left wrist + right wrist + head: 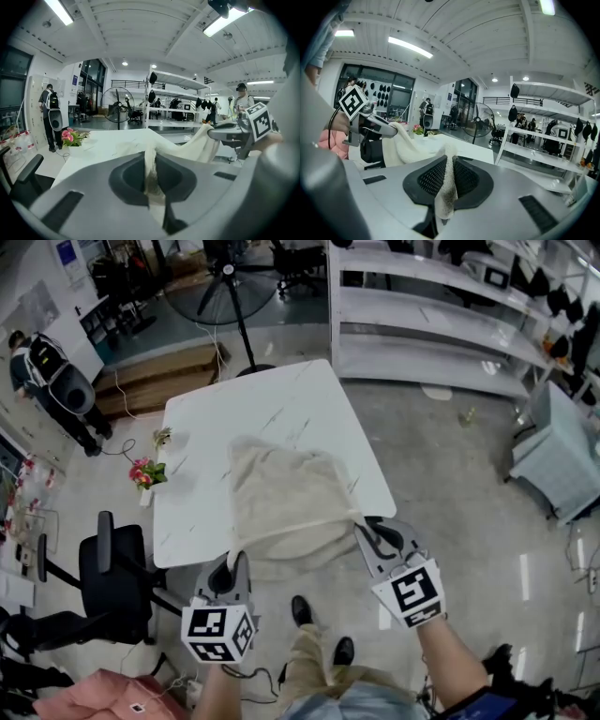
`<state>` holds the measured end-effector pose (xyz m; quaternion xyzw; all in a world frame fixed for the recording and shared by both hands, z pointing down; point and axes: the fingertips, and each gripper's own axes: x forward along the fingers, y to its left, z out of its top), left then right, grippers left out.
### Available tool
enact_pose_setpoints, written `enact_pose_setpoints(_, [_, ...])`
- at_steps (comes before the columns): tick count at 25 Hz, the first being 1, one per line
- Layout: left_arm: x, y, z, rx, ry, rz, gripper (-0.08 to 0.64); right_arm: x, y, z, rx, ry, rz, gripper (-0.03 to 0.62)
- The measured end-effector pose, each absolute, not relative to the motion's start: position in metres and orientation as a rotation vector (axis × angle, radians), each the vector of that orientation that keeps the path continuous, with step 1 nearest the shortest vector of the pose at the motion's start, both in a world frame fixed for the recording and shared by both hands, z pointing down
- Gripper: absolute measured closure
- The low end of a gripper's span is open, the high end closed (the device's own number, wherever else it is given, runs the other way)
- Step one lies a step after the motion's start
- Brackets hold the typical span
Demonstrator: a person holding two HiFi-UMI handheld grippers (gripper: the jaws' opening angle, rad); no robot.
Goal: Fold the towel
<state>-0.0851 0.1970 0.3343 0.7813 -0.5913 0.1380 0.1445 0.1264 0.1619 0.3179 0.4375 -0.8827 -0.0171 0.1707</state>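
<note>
A cream towel (281, 493) lies spread on the white table (309, 404), its near edge lifted off the front of the table. My left gripper (232, 563) is shut on the towel's near left corner, and my right gripper (361, 529) is shut on the near right corner. In the left gripper view the towel (152, 173) is pinched between the dark pads and runs right to the other gripper (229, 133). Seen from the right gripper view, the cloth (447, 187) hangs out of the closed jaws and stretches left to the left gripper (370, 124).
A small pot of pink flowers (145, 474) stands at the table's left edge. A black office chair (112, 582) sits at the lower left, a fan stand (234, 296) behind the table, white shelving (431, 324) at the back right. A person (47, 381) stands at far left.
</note>
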Motion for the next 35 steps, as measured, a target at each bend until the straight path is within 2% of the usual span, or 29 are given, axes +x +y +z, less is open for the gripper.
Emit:
enact_pose_setpoints(5, [-0.081,0.199,0.347,2.256,-1.630,0.397,0.524,0.125,0.161,0.333,1.198,-2.503,-0.019,0.536])
enact_pose_setpoints(7, [-0.077,0.202,0.348,2.273,-1.591,0.395,0.401,0.124,0.166,0.338,1.153,-2.528,0.009,0.484])
enact_pose_setpoints(9, [-0.073,0.207,0.346,2.299,-1.564,0.387,0.334,0.121,0.171,0.338,1.104,-2.569,0.048,0.396])
enact_pose_setpoints(12, [-0.068,0.214,0.339,2.336,-1.538,0.362,0.265,0.121,0.174,0.330,1.093,-2.618,0.059,0.379])
enact_pose_setpoints(35, [-0.077,0.184,0.322,2.326,-1.606,0.334,0.262,0.123,0.141,0.311,1.160,-2.587,-0.015,0.399])
